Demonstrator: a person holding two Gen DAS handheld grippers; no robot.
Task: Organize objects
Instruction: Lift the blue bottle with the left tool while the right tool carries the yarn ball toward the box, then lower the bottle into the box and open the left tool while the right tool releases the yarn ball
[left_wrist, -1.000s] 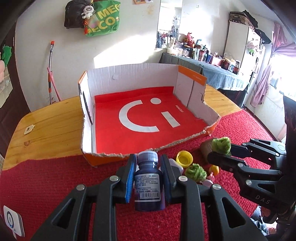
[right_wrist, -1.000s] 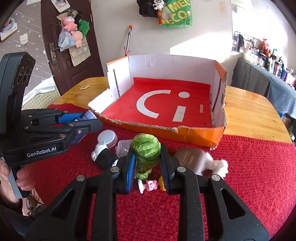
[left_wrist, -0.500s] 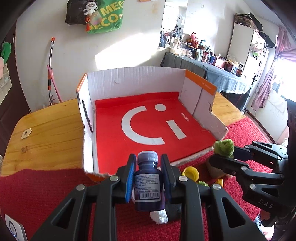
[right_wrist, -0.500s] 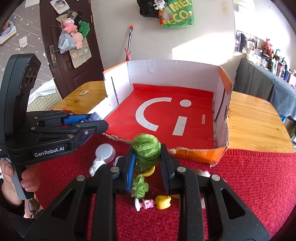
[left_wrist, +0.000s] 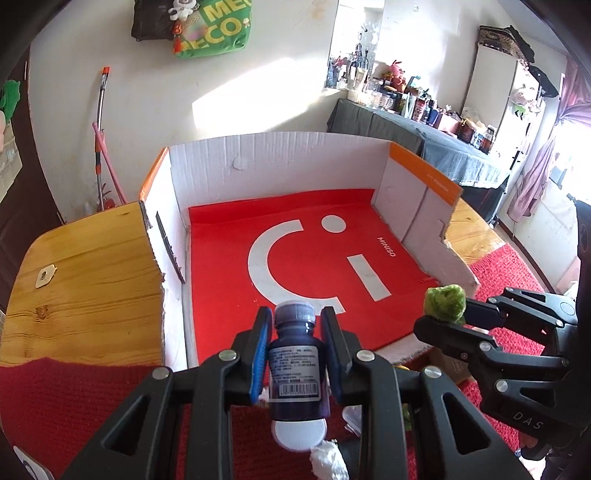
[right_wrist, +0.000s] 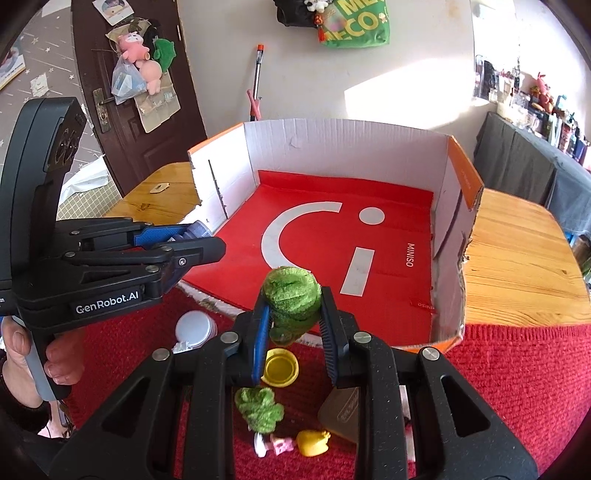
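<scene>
My left gripper (left_wrist: 295, 325) is shut on a dark blue bottle (left_wrist: 295, 365) with a white label, held above the torn front edge of the cardboard box (left_wrist: 280, 173). The box has white walls, orange rims and a red floor with a white logo. My right gripper (right_wrist: 293, 310) is shut on a fuzzy green toy (right_wrist: 291, 295), also at the box's front edge. In the left wrist view the right gripper (left_wrist: 439, 314) shows at the right with the green toy (left_wrist: 445, 302). In the right wrist view the left gripper (right_wrist: 207, 240) is at the left, with a hand (right_wrist: 55, 360) under it.
On the red knitted cloth (right_wrist: 517, 369) lie a yellow cap (right_wrist: 281, 367), a white lid (right_wrist: 195, 326), a second green fuzzy toy (right_wrist: 260, 404), a small yellow duck (right_wrist: 312, 443) and a brown item (right_wrist: 341, 415). Bare wooden table (left_wrist: 85, 280) flanks the box.
Both grippers have moved forward toward the box with their loads, from over the cloth to its front edge. The loose items on the cloth now lie nearer and lower in both views.
</scene>
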